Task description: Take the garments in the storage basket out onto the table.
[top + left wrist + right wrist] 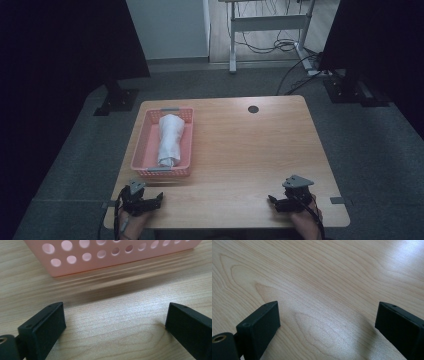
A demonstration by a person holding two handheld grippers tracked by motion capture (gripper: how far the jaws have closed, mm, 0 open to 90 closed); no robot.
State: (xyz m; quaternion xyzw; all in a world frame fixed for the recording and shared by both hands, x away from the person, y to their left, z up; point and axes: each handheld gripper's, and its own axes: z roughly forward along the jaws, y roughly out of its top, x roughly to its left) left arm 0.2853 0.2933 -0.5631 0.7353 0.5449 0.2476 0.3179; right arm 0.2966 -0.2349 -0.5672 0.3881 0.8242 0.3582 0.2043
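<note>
Near edge of the pale wood-grain desk (240, 150): both hands rest on it, one at each corner, about 7 and 5 o'clock in the high view.

Left tongs (145, 200), held low and level, jaws spread wide with nothing between them; in the left gripper view (113, 322) bare wood lies between the two black pads. They point toward the pink perforated plastic basket (145, 150), whose holed near wall (105, 257) stands just ahead, at 12 o'clock in that view. Likely staged this way so the basket is the first reach.

Right tongs (290, 200), also fully spread and empty, aimed inward across the open middle of the desk; the right gripper view (327, 322) gives wood grain ahead. This looks like a parked, ready pose, well apart from the basket.

Farther off, at about 10 o'clock on the desk: the basket sits lengthwise, its short side facing the person. Inside lies a rolled white cloth bundle (170, 140), running near to far, contained by the walls and untouched.

At 12 o'clock on the far edge: a small dark round cable hole (253, 109).
</note>
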